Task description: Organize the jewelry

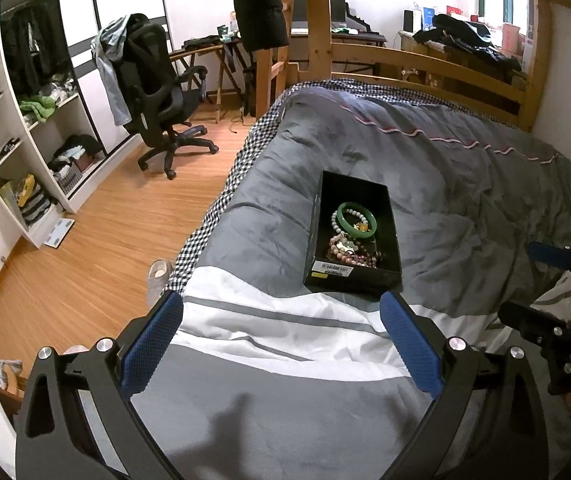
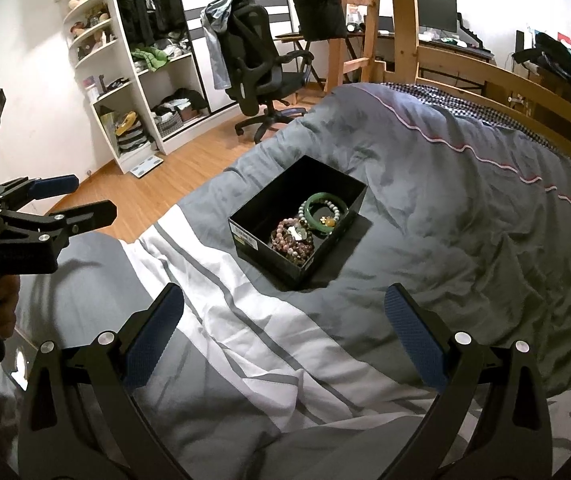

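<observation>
A black open box (image 1: 390, 205) (image 2: 263, 210) lies on the grey duvet. Inside it are a green bangle (image 1: 356, 220) (image 2: 323, 210), a pale bead bracelet (image 1: 339, 224) (image 2: 303, 205) and a pile of pink and dark bead bracelets (image 1: 349, 254) (image 2: 291, 240). My left gripper (image 1: 281, 308) is open and empty, just short of the box's near end. My right gripper (image 2: 285, 302) is open and empty, just short of the box's near corner. The right gripper also shows at the right edge of the left wrist view (image 1: 541, 292), and the left gripper at the left edge of the right wrist view (image 2: 81, 200).
The bed (image 1: 465, 184) has a grey and white duvet (image 2: 245, 344) and a wooden frame (image 1: 425, 56). A black office chair (image 1: 157, 92) stands on the wood floor (image 1: 85, 240). White shelves (image 1: 25, 132) with clothes line the left wall. A desk with a monitor (image 2: 437, 12) is behind the bed.
</observation>
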Demonstrator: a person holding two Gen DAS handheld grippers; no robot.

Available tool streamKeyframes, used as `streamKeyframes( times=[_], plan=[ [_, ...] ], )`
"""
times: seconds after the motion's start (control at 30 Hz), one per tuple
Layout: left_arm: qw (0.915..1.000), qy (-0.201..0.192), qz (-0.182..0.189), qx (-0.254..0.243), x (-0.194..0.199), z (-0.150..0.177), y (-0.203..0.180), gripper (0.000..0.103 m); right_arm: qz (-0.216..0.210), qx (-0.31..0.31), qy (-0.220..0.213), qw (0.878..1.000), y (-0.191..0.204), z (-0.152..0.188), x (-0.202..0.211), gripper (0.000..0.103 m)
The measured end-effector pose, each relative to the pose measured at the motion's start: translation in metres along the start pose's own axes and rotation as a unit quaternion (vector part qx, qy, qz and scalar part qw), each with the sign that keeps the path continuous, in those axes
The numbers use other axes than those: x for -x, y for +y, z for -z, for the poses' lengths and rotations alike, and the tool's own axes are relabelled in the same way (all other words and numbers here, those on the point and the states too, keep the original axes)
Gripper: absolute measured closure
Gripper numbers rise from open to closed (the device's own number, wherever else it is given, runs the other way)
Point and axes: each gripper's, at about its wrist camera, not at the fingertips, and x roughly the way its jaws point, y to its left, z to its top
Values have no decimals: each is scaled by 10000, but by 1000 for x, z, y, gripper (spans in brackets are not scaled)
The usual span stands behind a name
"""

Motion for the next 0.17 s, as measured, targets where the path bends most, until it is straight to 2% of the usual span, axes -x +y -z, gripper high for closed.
streamKeyframes(
  times=[0.17],
  plan=[
    [9999,-64,-84,62,1,2,-2,6,-42,-12,-1,10000,-1,2,0,4]
  ],
)
